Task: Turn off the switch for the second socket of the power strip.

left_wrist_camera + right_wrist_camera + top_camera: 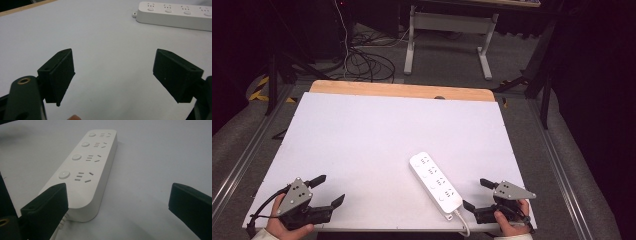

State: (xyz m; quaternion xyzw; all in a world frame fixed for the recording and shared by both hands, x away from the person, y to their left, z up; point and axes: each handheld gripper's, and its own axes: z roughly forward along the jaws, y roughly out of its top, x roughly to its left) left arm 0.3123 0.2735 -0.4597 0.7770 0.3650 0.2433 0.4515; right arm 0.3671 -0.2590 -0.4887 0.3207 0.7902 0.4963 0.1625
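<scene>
The white power strip (435, 183) lies diagonally near the table's (362, 140) front edge, its cord (463, 226) running off that edge. The right gripper (475, 194), jaws apart, sits just beside the strip's cord end; squaring it across the body would likely give a firm hold. The left gripper (328, 189), also spread and empty, rests well apart. The right gripper view reveals four buttons beside the sockets.

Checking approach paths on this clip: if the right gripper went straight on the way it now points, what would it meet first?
Probably the white power strip. The right gripper is open, and the strip's cord end sits just ahead, nearer one jaw than centred, so that jaw would likely touch first. Exact depth is unclear.
</scene>
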